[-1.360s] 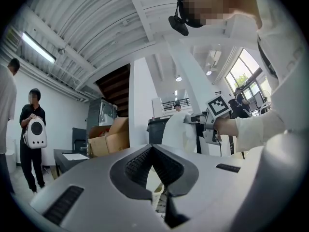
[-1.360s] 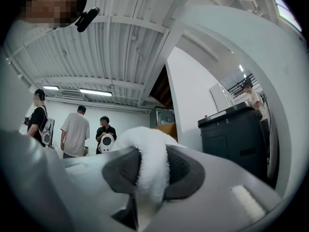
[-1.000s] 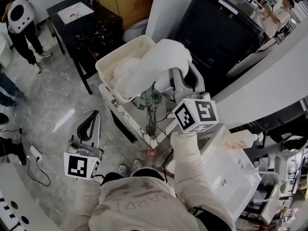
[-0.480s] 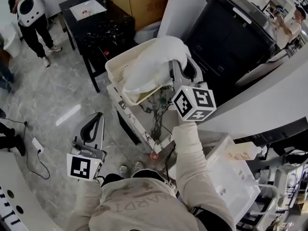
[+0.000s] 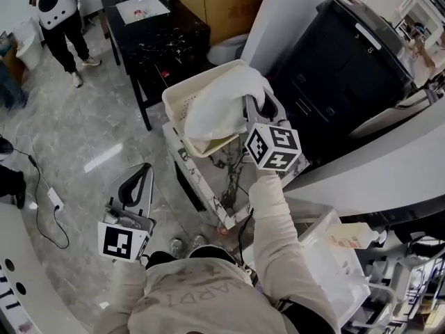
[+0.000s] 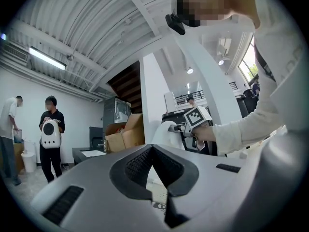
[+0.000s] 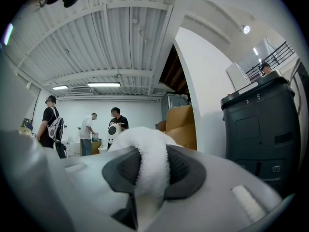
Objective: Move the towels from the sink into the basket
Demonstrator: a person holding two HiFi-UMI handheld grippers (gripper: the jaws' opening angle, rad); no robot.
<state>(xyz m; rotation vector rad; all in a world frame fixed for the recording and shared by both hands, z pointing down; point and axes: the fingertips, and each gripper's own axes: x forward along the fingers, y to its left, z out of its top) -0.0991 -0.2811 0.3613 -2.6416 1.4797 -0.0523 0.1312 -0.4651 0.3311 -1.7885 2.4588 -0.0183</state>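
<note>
Right tongs (image 5: 256, 110) clamp white fluffy towel (image 5: 222, 103) over cream perforated plastic basket (image 5: 182, 99); lower past rim before release; left tongs (image 5: 139, 176) closed, empty.

A black worktop (image 5: 163, 44) stands at the far left on the grey marble floor (image 5: 69, 138), a white sheet (image 5: 141, 8) lying on it. Just right of it sits a cardboard box (image 5: 222, 2). A person with a white backpack (image 5: 59, 12) stands far left. A large black bin (image 5: 348, 68) fills the far right.
</note>
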